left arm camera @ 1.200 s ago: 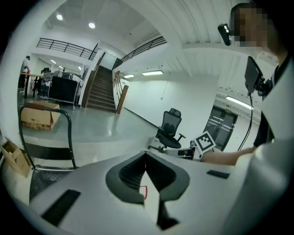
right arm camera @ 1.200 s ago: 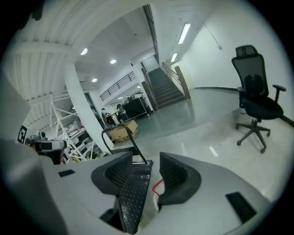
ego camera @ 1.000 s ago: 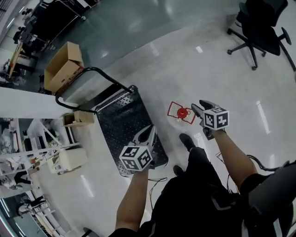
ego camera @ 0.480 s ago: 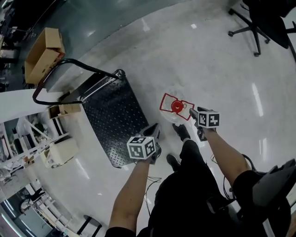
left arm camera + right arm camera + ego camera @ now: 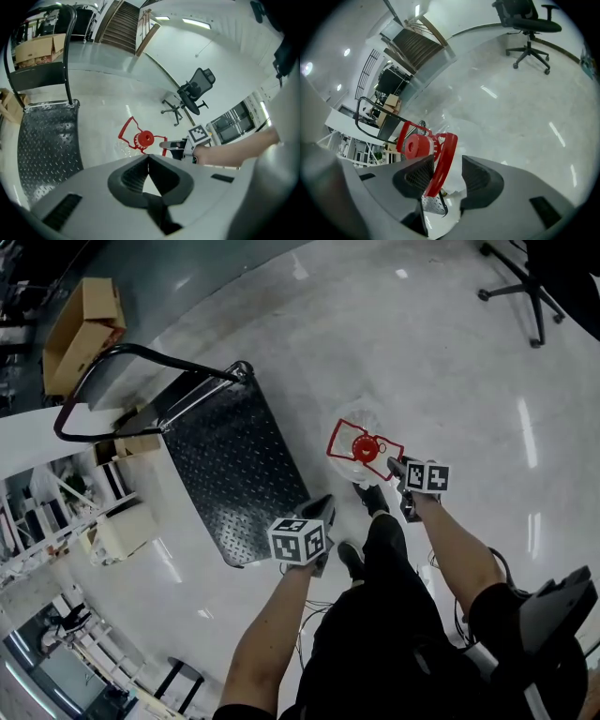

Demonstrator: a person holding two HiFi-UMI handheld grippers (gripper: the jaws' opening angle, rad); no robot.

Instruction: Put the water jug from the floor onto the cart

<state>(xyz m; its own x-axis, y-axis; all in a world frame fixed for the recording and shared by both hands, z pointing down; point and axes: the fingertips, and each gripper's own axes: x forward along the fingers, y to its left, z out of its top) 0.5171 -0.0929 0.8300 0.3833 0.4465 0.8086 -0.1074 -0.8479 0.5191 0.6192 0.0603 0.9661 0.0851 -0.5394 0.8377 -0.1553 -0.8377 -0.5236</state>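
Observation:
A clear water jug (image 5: 360,420) with a red cap and a red carry handle (image 5: 377,444) stands on the glossy floor just right of the cart (image 5: 234,474), a black diamond-plate platform with a black push bar (image 5: 112,357). My right gripper (image 5: 394,466) is at the jug's top. In the right gripper view its jaws (image 5: 445,174) stand open with the red handle (image 5: 442,159) between them, and the cap (image 5: 415,146) lies just beyond. My left gripper (image 5: 322,511) hovers shut and empty by the cart's near corner. It (image 5: 149,158) looks toward the jug (image 5: 145,138).
An office chair (image 5: 542,276) stands at the far right. A cardboard box (image 5: 82,317) lies beyond the cart's push bar, and shelving (image 5: 103,521) lines the left side. The person's shoes (image 5: 373,499) are on the floor beside the jug, with cables (image 5: 314,610) trailing behind.
The person has stepped closer to the jug. My right gripper has come down onto the jug's red handle. My left gripper has drifted toward the cart's near corner.

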